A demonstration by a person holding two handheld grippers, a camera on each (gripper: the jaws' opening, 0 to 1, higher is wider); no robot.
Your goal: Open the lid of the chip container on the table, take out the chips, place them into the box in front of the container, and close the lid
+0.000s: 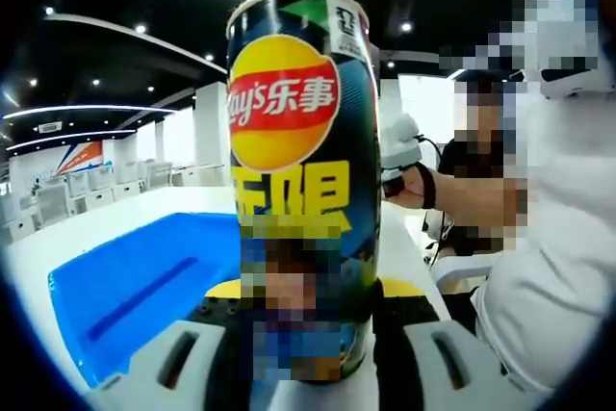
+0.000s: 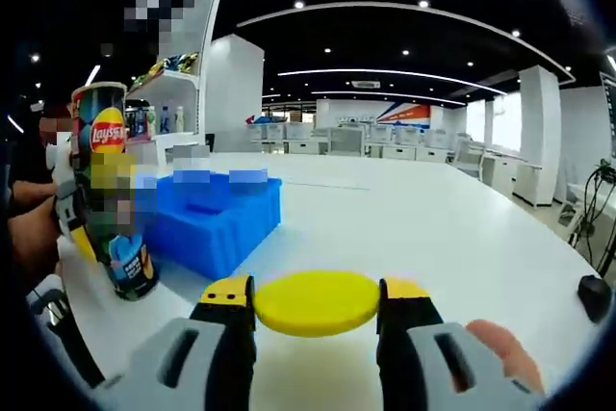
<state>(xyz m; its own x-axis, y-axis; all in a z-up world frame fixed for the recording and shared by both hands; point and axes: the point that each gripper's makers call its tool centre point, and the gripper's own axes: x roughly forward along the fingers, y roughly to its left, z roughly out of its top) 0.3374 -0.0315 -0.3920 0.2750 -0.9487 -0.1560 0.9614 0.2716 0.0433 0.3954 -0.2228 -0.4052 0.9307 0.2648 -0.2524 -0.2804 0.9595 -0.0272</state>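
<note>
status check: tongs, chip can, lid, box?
Left tongs shut on chip can, upright, top open. Right tongs shut on yellow lid. Blue box beside can on white table. Nothing in the way.

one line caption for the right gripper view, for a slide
Right gripper holds yellow lid over table; can beside blue box.

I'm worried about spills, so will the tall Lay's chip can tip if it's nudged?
Probably. The tall, narrow Lay's chip can stands upright with its yellow round lid off. The left gripper closed around it likely steadies it.
</note>
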